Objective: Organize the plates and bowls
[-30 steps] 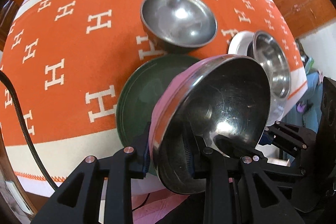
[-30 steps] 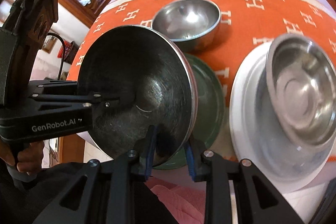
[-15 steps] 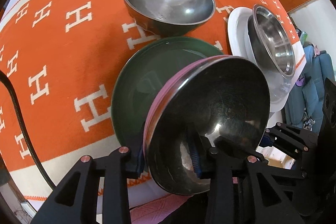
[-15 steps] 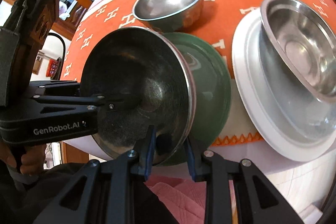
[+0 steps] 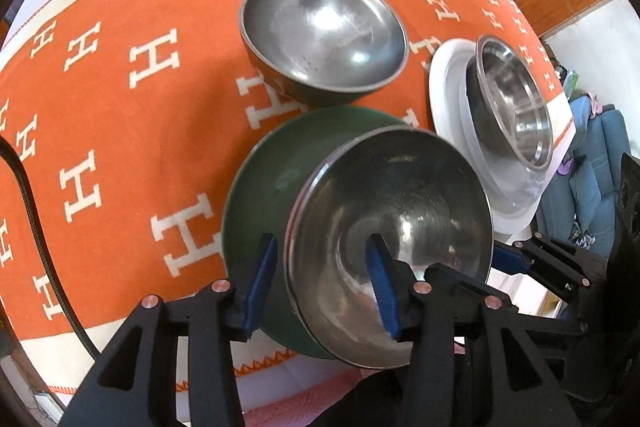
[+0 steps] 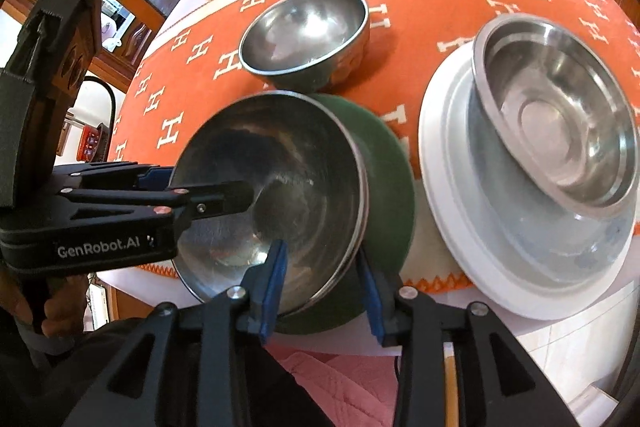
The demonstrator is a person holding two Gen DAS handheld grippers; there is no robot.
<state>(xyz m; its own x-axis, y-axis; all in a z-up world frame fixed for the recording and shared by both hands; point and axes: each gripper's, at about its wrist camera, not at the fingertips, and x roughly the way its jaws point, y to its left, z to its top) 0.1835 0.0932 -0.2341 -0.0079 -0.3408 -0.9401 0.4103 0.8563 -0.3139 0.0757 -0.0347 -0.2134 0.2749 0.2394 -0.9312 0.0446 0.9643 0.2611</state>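
Worktop [image 5: 100, 131] under orange H-cloth. White plate [image 6: 452, 195] carries a steel bowl [image 6: 560, 115]; second steel bowl [image 5: 324, 31] behind. Green plate [image 5: 260, 187] holds the pink-sided bowl [image 5: 400, 227]. Left tool [image 5: 320, 279] and right tool [image 6: 320, 279] straddle its rim, jaws just opening, pads clear.

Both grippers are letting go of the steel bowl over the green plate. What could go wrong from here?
1. The steel bowl looks tilted on the green plate, near the table edge. With the jaws of both grippers just opening, it may rock or slide off.
2. One finger of the left gripper and one of the right gripper are inside the rim; pulling back could drag the bowl.
3. A slide right might knock the white plate.
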